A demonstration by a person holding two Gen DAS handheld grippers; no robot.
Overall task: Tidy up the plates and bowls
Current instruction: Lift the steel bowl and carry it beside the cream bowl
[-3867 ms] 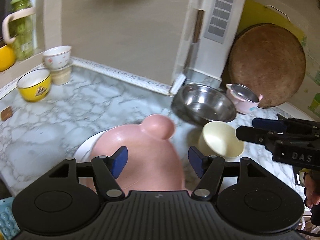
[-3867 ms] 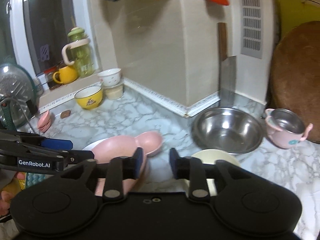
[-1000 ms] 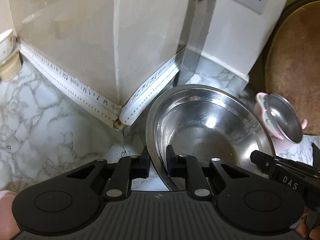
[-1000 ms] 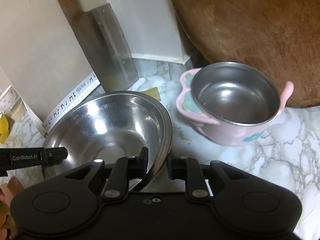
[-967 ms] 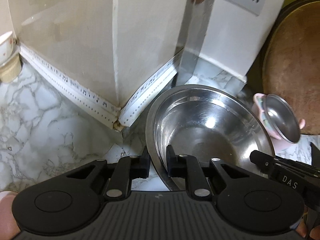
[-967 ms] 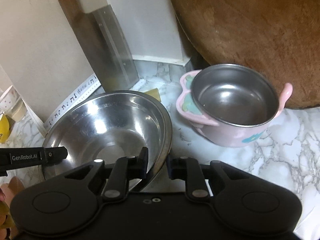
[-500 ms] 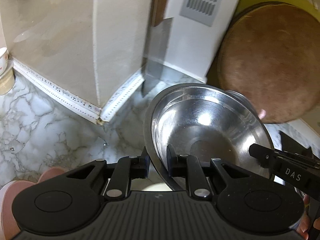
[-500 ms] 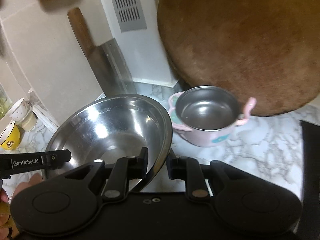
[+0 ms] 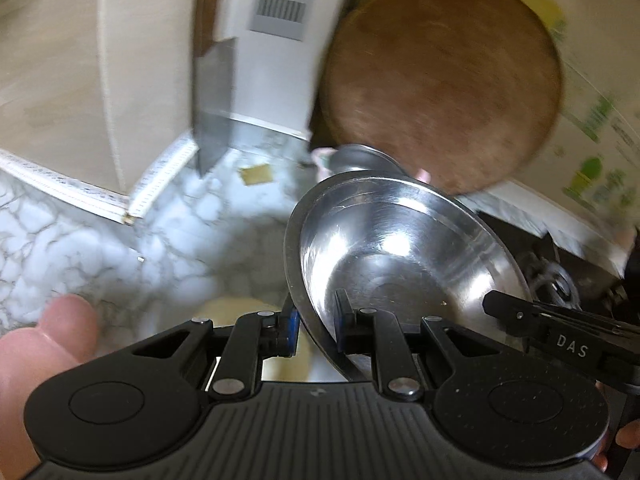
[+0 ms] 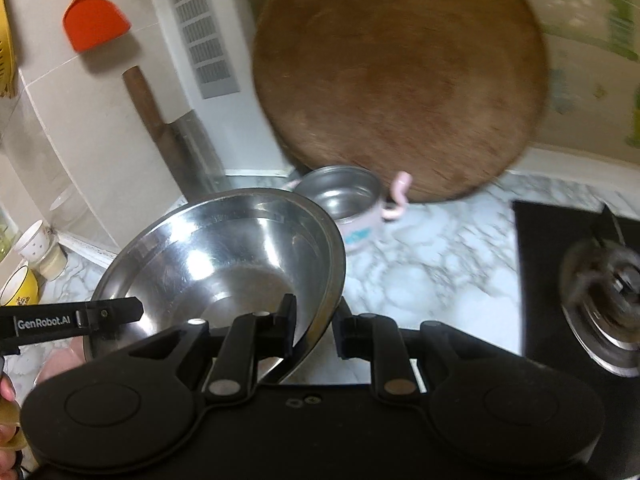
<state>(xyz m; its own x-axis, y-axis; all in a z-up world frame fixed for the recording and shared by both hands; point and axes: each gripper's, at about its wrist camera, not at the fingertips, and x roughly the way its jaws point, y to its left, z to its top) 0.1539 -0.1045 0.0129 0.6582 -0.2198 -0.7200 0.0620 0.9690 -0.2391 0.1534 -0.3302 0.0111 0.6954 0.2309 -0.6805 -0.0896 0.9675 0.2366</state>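
Observation:
A large steel bowl (image 9: 400, 256) hangs above the marble counter, held by both grippers. My left gripper (image 9: 314, 330) is shut on its left rim, and my right gripper (image 10: 314, 330) is shut on its right rim; the same steel bowl (image 10: 224, 256) fills the right wrist view's left half. Below it a cream bowl (image 9: 236, 308) shows on the counter, and part of a pink plate (image 9: 44, 344) sits at the lower left. A small pink pot (image 10: 348, 204) with a steel inside stands behind, near the wall.
A round wooden board (image 10: 400, 80) leans on the back wall. A cleaver (image 10: 192, 148) stands against the corner. A black stove (image 10: 576, 280) with a burner lies to the right. A yellow bowl (image 10: 18, 288) and a white cup (image 10: 34, 240) sit far left.
Both grippers have lifted the steel bowl off the counter and pulled it back. The pink pot and wooden board now look farther away, and the stove has come into view.

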